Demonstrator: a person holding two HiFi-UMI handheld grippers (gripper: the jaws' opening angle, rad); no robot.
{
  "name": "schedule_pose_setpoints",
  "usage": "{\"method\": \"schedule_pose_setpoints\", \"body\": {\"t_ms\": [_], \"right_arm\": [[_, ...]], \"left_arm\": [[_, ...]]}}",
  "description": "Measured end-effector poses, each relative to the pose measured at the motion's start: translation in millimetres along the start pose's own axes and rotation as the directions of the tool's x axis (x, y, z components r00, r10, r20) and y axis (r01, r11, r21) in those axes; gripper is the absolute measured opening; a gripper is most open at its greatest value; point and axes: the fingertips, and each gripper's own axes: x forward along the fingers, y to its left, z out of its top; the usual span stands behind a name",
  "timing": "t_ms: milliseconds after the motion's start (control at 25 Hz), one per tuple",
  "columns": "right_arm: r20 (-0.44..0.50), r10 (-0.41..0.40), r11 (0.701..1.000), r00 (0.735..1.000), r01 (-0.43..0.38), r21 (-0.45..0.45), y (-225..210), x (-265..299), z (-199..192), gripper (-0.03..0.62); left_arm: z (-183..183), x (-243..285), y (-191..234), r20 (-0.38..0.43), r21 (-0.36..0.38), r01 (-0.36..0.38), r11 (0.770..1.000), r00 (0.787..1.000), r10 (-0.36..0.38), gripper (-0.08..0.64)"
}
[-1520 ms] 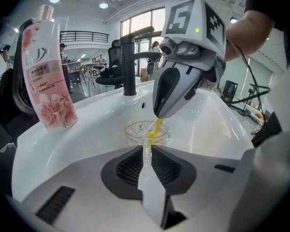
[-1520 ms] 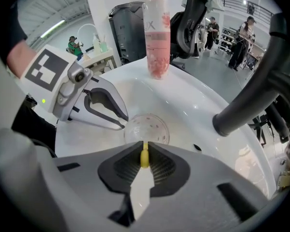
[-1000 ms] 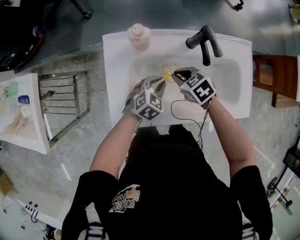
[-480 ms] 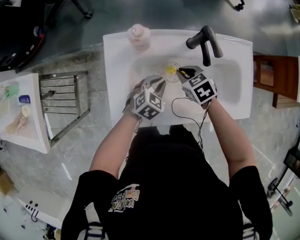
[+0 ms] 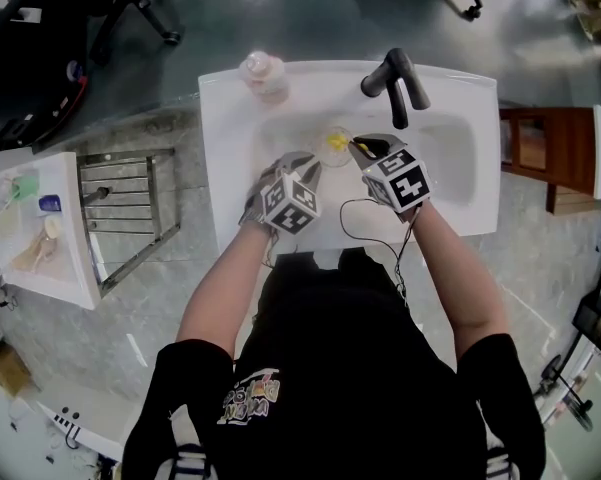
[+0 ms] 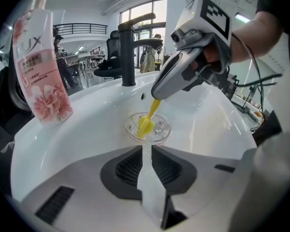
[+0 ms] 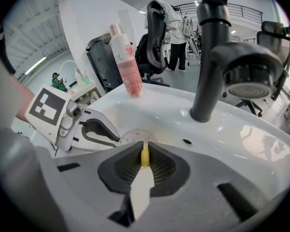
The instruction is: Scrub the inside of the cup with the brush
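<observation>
Hidden or unclear: most of the handle of the yellow brush (image 6: 145,124), buried between the pads of the right tool (image 7: 145,148) with only a short yellow stub showing there; the base of the small clear cup (image 6: 162,127), screened by that tool's jaws in the right gripper view; the bristles, too small to resolve; whether the brush head touches the cup's floor, and whether the cup rests on the basin or is lifted, not determinable; cup material, glass or plastic, not determinable. Cup: round, thin-walled, glossy, mouth upward, low in the basin between the two tools, in front of the tap. Contents: brush head, slanting in from the upper right as the left gripper view shows it. Left tool (image 6: 145,147): grey shell, dark ribbed pads, jaws drawn narrow and pinching the cup's near wall. Right tool: same make, jaws closed on the brush handle, marker cube on top. Outer container: white glazed sink (image 6: 87,124), smooth, rectangular with a rounded basin. Fittings: matte black tap (image 7: 216,57), cylindrical column with round spout head, on the rear rim. Also on the rear rim: tall pink bottle (image 6: 41,66), floral label, upright. Well apart, left of the sink: chromed wire rack (image 5: 128,200), lying flat
</observation>
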Motion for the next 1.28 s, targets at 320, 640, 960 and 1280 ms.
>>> {"method": "schedule_pose_setpoints", "body": {"t_ms": [320, 640, 960, 1280], "right_arm": [[0.051, 0.023, 0.999, 0.998, -0.024, 0.032, -2.1, -18.5, -6.1, 0.037], [0.11, 0.06, 0.998, 0.992, -0.062, 0.014, 2.7, -33.7, -7.7, 0.037], [0.206, 0.097, 0.995, 0.974, -0.087, -0.056, 9.3, -71.3, 6.9, 0.037], [0.324, 0.144, 0.987, 0.935, -0.112, -0.118, 16.4, -135.4, 4.8, 0.037]], "left_arm": [[-0.1, -3.8, 8.5, -0.002, -0.058, -0.05, 0.997, 0.999, 0.05, 0.063], [8.9, -28.3, 13.4, 0.028, -0.161, -0.132, 0.978, 0.99, 0.138, 0.063], [31.6, -73.2, 6.1, 0.104, -0.296, -0.252, 0.922, 0.95, 0.293, 0.063], [59.2, -125.5, -33.1, 0.171, -0.396, -0.357, 0.846, 0.877, 0.45, 0.049]]}}
